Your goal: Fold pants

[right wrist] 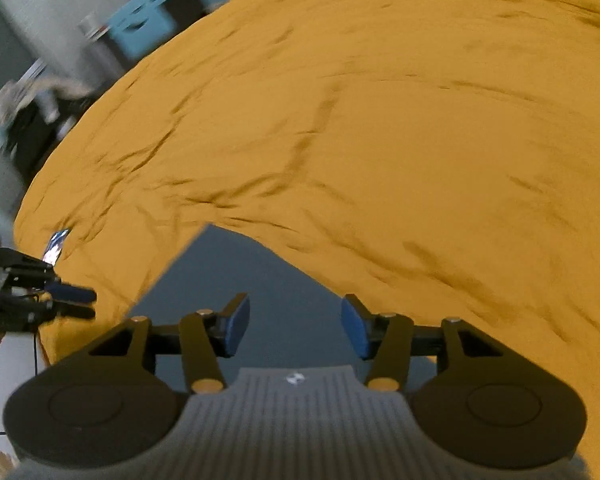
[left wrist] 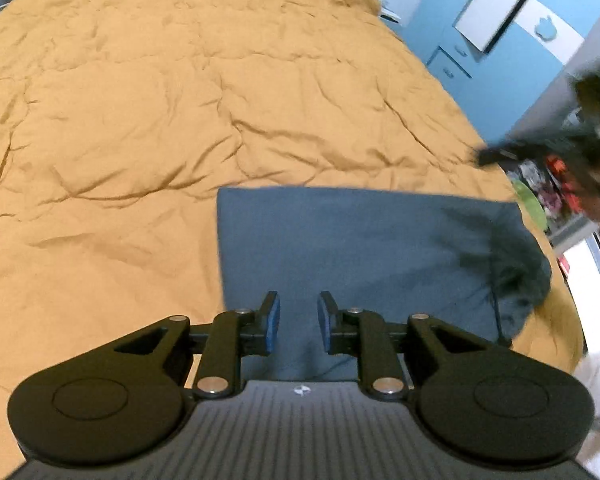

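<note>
The folded blue-grey pants (left wrist: 340,248) lie flat on the mustard bedspread (left wrist: 180,100), near its lower right edge. Above the pants hangs the left tool (left wrist: 298,322), its blue pads (left wrist: 274,320) parted with nothing between them. The right tool (left wrist: 560,140), blurred, hangs beyond the pants' far right corner.

The left wrist view looks steeply down past its own fingers (left wrist: 274,322), from close above the pants (left wrist: 360,248) on the quilt (left wrist: 140,120), with blue cupboards (left wrist: 452,52) at the upper right. The right wrist view tilts down likewise (badly blurred), close over a corner of the pants (right wrist: 228,272). Both share the pants and the quilt (right wrist: 420,140), and each catches the other gripper at its edge.
</note>
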